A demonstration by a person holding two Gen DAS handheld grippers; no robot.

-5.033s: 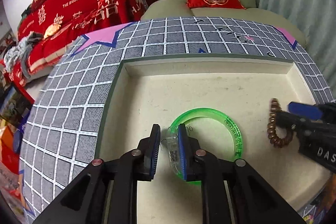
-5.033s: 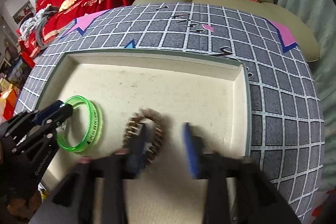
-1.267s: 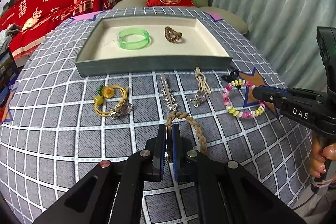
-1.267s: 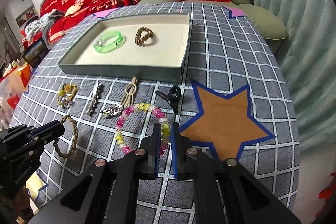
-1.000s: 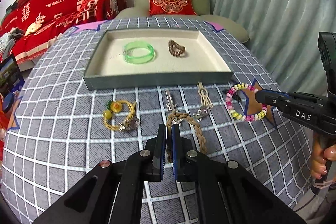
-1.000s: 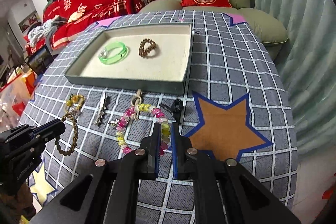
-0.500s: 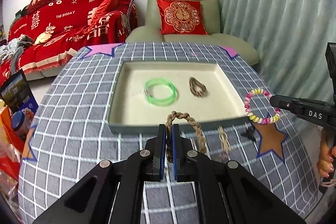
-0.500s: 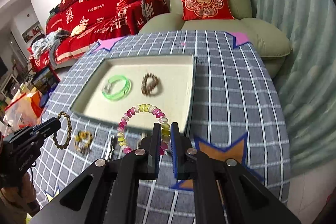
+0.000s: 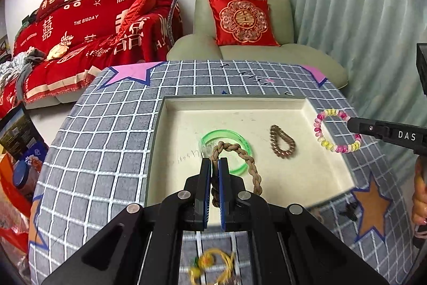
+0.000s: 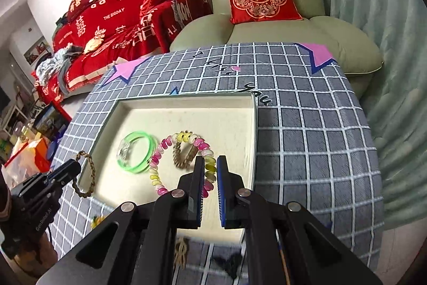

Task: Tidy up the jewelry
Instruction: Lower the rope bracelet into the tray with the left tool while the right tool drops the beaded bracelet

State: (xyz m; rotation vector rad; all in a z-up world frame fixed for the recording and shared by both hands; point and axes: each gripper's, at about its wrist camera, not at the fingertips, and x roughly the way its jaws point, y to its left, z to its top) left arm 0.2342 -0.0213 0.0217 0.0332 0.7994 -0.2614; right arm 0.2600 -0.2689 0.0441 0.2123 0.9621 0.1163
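Jaws, left gripper (image 9: 214, 164): clenched on the braided cord bracelet (image 9: 241, 155), pinched at one side of the loop; the rest of the loop hangs free at frame centre, over the tray.
Jaws, right gripper (image 10: 210, 167): clenched on the beaded bracelet (image 10: 170, 151), gripped at its lower right beads; the loop stands out up and left of the tips.
Braided cord bracelet, handling: judged light and limp; it will sag and swing. The present pinch across the plait looks sound.
Beaded bracelet, handling: judged light, with smooth glossy beads in pink, yellow and clear, likely slippery. Best held across one bead's width, as now.
Tray (image 9: 331, 167): shallow, rectangular, cream inner floor with faint marks, grey-green rim; occupies the middle of both views.
Tray contents: green translucent bangle (image 10: 136, 155), rigid and smooth, left of centre; bronze-coloured link bracelet (image 9: 283, 142), to its right, apart from it.
Table cover (image 10: 307, 140): grey fabric with white grid, pink and orange star patches.
Remaining items: yellow corded piece (image 9: 210, 267), blurred at the lower edge of the left view, still outside the tray.
Progress, judged: two pieces placed, two in carriage over the tray.
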